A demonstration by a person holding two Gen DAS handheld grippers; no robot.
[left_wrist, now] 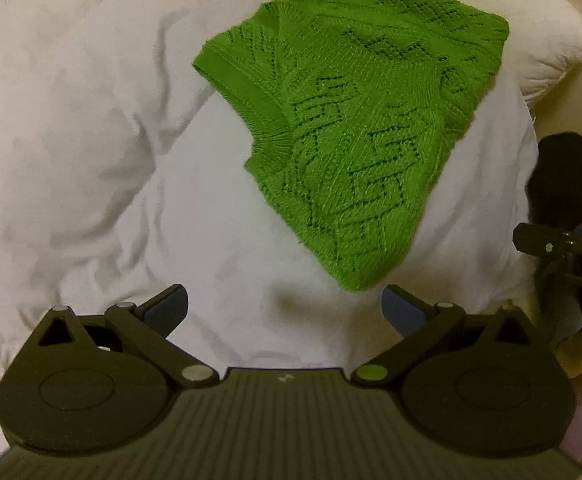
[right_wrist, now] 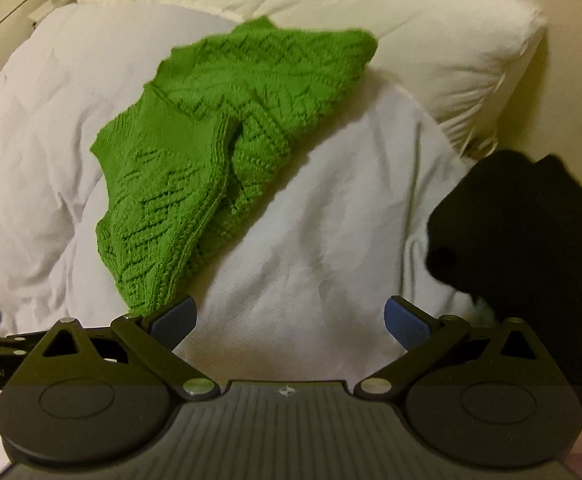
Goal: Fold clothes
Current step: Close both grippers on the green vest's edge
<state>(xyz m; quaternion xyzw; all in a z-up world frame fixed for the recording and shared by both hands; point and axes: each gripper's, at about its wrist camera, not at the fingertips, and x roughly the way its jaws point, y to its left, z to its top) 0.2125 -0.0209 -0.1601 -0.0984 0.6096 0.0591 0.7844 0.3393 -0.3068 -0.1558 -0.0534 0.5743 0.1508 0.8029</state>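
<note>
1. The green knit sweater [left_wrist: 343, 136] is lying folded on the white duvet [left_wrist: 91, 140], sitting in the upper middle of the left wrist view and running diagonally down toward the lower centre. In the right wrist view the same sweater [right_wrist: 219, 148] is left of centre, with its lower corner coming down almost to the left blue pad.
2. The left gripper [left_wrist: 285, 308] is at the bottom centre of its frame, jaws spread wide, nothing between them, just bare duvet. The sweater's nearest corner is just above the gap, slightly toward the right-hand pad, not touching as far as I can see.
3. The right gripper [right_wrist: 290, 320] is the same deal: jaws released and wide apart, only duvet [right_wrist: 311, 220] in between. Whether its left pad actually touches the sweater's corner, can't tell, they overlap in the picture.
4. A white pillow [right_wrist: 431, 48] sits across the upper right of the right wrist view, behind the sweater's far edge.
5. There's a black garment [right_wrist: 531, 232] bunched at the right edge of the right wrist view, well apart from the green one.
6. The right gripper's black body [left_wrist: 571, 256] also pokes in at the right edge of the left wrist view.
</note>
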